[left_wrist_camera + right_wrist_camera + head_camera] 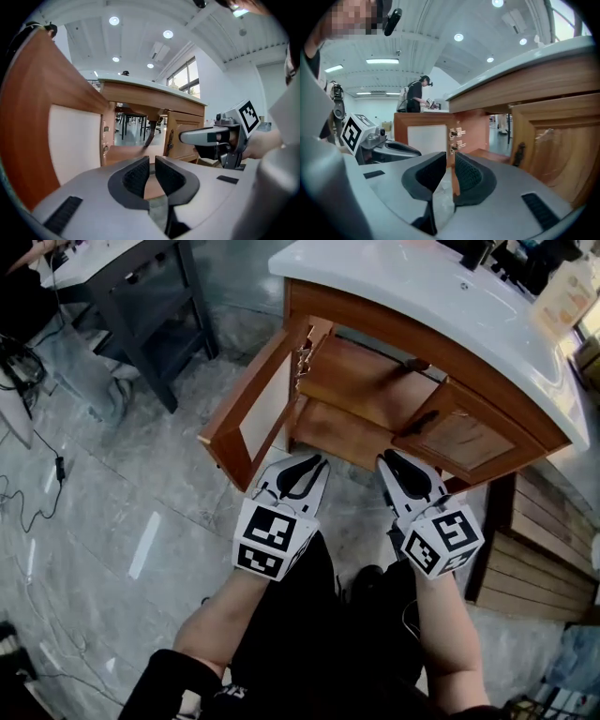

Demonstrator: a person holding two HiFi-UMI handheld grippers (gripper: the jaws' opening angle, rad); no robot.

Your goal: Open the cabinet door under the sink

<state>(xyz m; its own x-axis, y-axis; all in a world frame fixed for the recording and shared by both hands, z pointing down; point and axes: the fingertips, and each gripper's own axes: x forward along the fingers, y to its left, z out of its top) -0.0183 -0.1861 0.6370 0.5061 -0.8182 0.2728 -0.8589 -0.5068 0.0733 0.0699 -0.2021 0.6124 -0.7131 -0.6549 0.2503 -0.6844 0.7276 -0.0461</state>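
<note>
Under the sink point(422, 292), centre-left, the left cabinet door point(246, 423) stands wide open, the right door point(464, 439) ajar; left tongs point(317, 463) and right tongs point(387, 458), lower centre, narrowly spread and empty; opening judged complete; next, widen the right door if required.

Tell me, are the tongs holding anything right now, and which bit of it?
Nothing is held. The left tongs and the right tongs each show a small gap with nothing between the jaws, in front of the open cabinet door.
</note>
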